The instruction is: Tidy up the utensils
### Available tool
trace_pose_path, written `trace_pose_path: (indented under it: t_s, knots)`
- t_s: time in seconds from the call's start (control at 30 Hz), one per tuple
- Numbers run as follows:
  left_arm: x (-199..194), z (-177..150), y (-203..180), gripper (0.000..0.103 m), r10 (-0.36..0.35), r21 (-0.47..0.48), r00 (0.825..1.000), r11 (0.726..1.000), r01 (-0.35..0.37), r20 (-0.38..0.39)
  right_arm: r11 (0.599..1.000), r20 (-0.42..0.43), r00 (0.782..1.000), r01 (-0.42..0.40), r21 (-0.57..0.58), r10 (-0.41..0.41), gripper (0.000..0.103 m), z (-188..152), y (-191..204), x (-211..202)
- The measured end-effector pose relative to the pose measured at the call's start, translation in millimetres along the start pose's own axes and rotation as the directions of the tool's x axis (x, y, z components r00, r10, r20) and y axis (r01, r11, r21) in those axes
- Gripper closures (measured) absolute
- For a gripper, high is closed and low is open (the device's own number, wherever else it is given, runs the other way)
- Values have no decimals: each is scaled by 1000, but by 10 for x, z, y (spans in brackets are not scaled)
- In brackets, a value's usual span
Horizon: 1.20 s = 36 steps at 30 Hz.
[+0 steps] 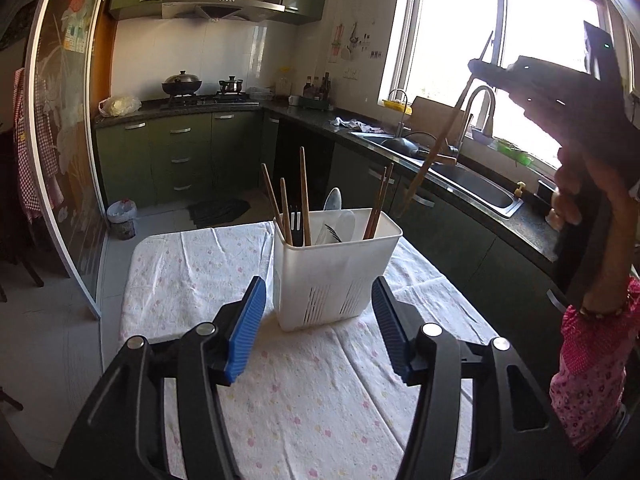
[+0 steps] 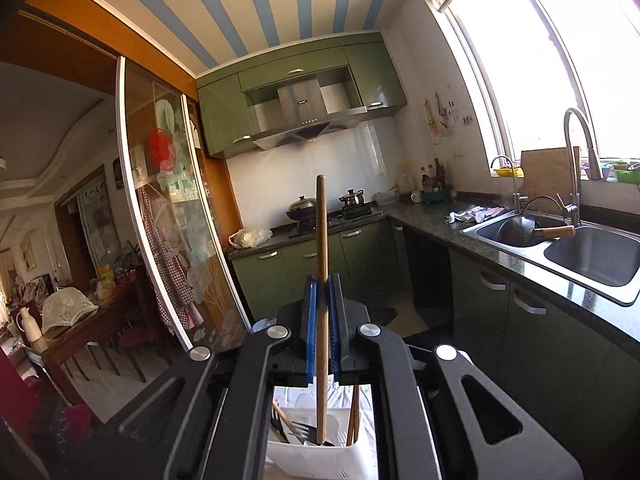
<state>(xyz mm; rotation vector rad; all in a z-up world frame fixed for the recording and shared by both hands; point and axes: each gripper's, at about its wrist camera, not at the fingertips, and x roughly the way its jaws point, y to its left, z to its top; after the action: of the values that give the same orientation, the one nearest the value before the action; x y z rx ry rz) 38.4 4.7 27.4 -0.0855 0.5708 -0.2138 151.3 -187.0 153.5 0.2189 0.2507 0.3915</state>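
Note:
A white utensil caddy [image 1: 334,268] stands on the cloth-covered table [image 1: 192,280]. It holds several wooden chopsticks, a black fork [image 1: 295,224] and white spoons. My left gripper [image 1: 320,316] is open and empty, just in front of the caddy at table level. My right gripper [image 2: 322,280] is shut on a wooden chopstick [image 2: 321,280] and holds it upright above the caddy [image 2: 320,456], its lower end down among the utensils. In the left wrist view the right gripper [image 1: 476,66] is high at the right with the chopstick [image 1: 434,152] hanging slanted below it.
A kitchen counter with a steel sink [image 2: 576,252] and tap runs along the right. A stove with a wok [image 1: 182,84] is at the back. A small bin [image 1: 121,218] stands on the floor left of the table. A sliding glass door [image 1: 64,140] is at the left.

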Motion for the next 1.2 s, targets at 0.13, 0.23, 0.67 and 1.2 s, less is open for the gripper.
trace_pose_path:
  t_s: [0.13, 0.23, 0.67, 1.2]
  knots:
    - [-121, -165, 17, 46, 17, -25, 1000, 1000, -16, 23, 999, -51, 998, 26, -23, -28, 96, -267, -13, 413]
    - [-184, -235, 12, 45, 30, -38, 999, 999, -28, 41, 998, -90, 995, 38, -52, -42, 96, -528, -3, 644]
    - [-236, -402, -150, 27, 120, -22, 989, 993, -118, 87, 991, -234, 968, 68, -113, -93, 96, -1346, -41, 1061]
    - [-209, -502, -152, 7, 211, -11, 972, 977, -211, 107, 996, -29, 999, -22, -85, 19, 4, -1436, 44, -820]
